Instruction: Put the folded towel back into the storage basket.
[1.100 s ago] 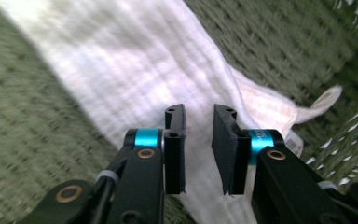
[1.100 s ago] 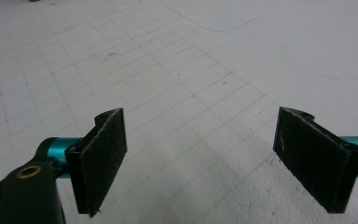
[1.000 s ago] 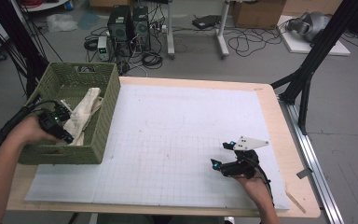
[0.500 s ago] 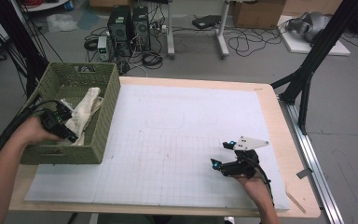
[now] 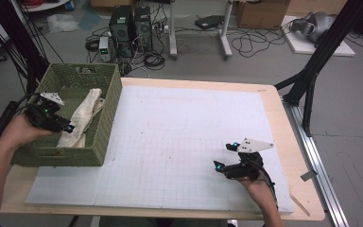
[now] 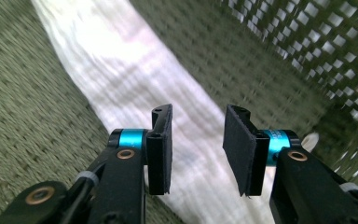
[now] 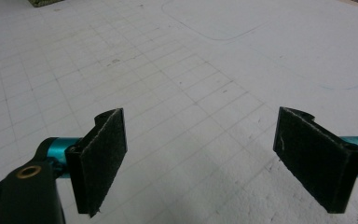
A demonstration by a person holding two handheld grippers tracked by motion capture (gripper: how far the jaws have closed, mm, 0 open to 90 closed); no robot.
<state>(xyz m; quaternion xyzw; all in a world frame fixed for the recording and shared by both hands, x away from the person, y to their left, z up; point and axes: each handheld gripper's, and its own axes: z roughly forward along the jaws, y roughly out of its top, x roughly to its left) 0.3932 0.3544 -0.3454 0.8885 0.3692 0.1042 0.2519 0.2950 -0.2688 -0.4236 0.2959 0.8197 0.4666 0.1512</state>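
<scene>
left gripper (image 5: 71, 128) inside green woven basket (image 5: 105, 125), jaws just been opening, nothing between pads; white cloth (image 6: 135, 88) lies loose on basket floor beneath. step looks like release after drop. next: lift clear of basket. right gripper (image 5: 225, 156) jaws wide apart, empty, over white mat (image 5: 179, 137) well right of basket.

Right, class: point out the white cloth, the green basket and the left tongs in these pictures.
white cloth (image 5: 86, 115): high view, middle of the folded fabric lying in the basket.
green basket (image 5: 112, 124): high view, outer face of its right wall.
left tongs (image 6: 197, 148): left gripper view, midway between the two black pads, which stand apart above the cloth.
</scene>
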